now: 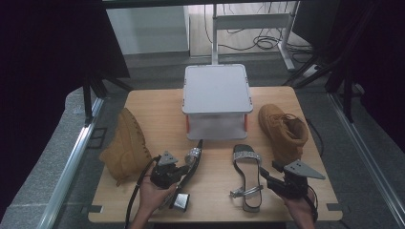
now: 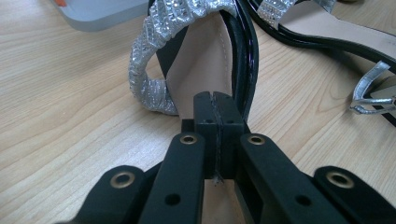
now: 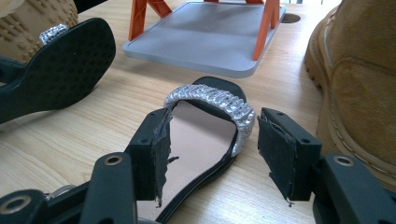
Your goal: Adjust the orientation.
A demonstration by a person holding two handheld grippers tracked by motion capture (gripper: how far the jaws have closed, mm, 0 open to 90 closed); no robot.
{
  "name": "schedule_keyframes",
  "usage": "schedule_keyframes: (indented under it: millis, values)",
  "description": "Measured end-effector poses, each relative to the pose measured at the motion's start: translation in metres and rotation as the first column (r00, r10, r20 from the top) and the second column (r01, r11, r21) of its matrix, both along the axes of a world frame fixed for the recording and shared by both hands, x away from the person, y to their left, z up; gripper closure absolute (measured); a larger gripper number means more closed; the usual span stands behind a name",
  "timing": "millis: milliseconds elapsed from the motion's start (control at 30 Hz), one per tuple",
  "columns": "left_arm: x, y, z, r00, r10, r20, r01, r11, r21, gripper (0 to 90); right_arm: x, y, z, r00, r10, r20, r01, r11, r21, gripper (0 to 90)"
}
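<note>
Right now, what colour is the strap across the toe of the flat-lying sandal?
Glittery silver strap on a black-edged sandal; right gripper view shows it best.

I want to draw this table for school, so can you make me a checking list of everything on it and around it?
Surface: wooden table, nothing spilled.
Job's things: left sandal tipped on its side; right sandal lying flat.
Clutter: left boot, right boot, grey rack.
Grippers: left gripper jaws shut at the left sandal; right gripper jaws open around the right sandal.
Cables: black cable trailing from the left gripper; loose cables on the floor.
Surroundings: dark curtains, metal rail.
</note>
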State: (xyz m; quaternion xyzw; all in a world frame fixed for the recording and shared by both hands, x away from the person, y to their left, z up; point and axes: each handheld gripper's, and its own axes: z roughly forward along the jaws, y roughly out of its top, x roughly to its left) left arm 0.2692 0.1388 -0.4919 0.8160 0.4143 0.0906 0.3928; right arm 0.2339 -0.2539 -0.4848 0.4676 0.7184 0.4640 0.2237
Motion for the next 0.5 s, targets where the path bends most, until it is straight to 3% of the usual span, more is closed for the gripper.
schedule_keyframes:
  millis: [267, 367, 433, 500]
  values:
    - [-0.002, -0.006, -0.002, 0.9999, -0.010, 0.001, 0.010, 0.9999, 0.012, 90.0, 0.002, 0.003, -0.004, 0.9999, 0.010, -0.013, -0.010, 1.000, -0.012, 44.4]
    - [-0.003, -0.018, -0.007, 0.9994, -0.033, -0.003, 0.033, 0.9994, 0.008, 90.0, 0.002, 0.002, -0.006, 0.9998, 0.009, -0.018, -0.009, 1.000, -0.011, 44.4]
    - [-0.004, -0.022, -0.009, 0.9990, -0.044, -0.010, 0.045, 0.9988, 0.018, 90.0, 0.002, 0.002, -0.006, 0.9998, 0.008, -0.018, -0.008, 1.000, -0.010, 44.3]
    - [-0.006, -0.033, -0.016, 0.9980, -0.061, -0.017, 0.062, 0.9952, 0.076, 90.0, 0.002, 0.001, -0.006, 0.9998, 0.005, -0.018, -0.005, 1.000, -0.009, 44.3]
